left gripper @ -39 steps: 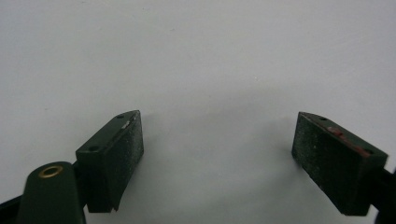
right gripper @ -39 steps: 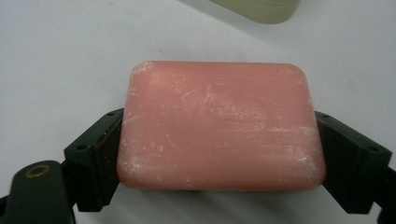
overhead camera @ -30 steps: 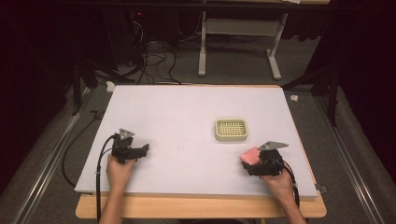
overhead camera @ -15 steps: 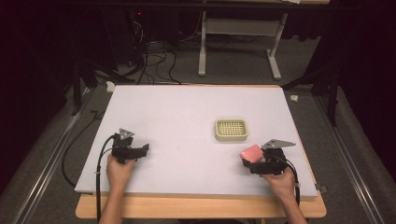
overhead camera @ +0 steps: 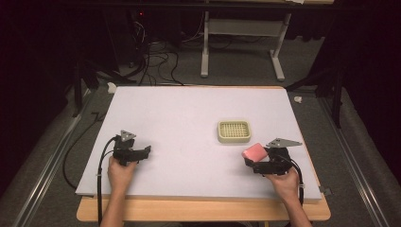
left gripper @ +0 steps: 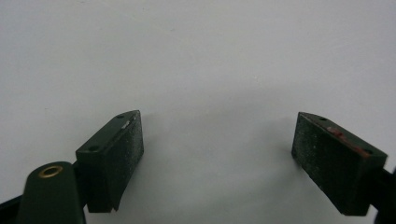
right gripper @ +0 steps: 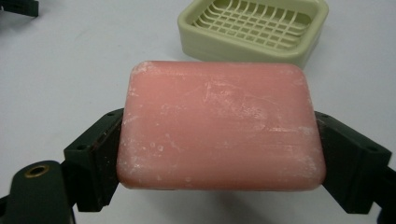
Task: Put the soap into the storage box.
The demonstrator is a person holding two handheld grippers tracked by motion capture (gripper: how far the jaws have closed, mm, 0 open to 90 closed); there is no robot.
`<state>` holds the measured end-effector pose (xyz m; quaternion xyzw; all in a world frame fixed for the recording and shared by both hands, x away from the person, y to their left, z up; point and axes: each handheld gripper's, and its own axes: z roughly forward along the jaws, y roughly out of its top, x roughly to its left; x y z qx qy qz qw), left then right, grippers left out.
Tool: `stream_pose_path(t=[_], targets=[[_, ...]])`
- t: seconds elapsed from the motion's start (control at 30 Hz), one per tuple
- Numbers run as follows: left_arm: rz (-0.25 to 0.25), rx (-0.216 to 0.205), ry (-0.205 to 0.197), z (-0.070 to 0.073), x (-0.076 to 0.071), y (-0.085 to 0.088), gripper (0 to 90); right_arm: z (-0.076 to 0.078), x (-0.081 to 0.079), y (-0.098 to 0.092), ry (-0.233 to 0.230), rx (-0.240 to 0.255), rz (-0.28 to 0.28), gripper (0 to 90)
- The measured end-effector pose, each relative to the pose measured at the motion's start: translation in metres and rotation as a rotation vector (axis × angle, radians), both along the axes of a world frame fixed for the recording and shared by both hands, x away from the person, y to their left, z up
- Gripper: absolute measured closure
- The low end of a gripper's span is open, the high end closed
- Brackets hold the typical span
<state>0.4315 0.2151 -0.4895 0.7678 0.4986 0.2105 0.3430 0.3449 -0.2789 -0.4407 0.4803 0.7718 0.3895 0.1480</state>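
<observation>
The right gripper is holding a pink rectangular bar of soap, its two black jaws pressing on the short ends, so the long axis is running from jaw to jaw. The bar is lying flat, its broad face looking up, and one long edge is pointing toward the pale green plastic soap dish with a grid bottom. The soap is staying just in front of this dish, near but apart. I judge it stiff, light and rather slippery, with powdery white marks; holding at the ends seems safe. The left gripper is standing wide open with nothing between its jaws, far left of the dish.
</observation>
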Motion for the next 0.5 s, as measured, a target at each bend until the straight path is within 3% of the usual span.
stream_pose_path(t=[0.5], targets=[[0.000,0.006,0.001,0.000,0.000,0.000,17.3,0.015,0.005,0.004,-0.020,0.019,-0.001,13.8]])
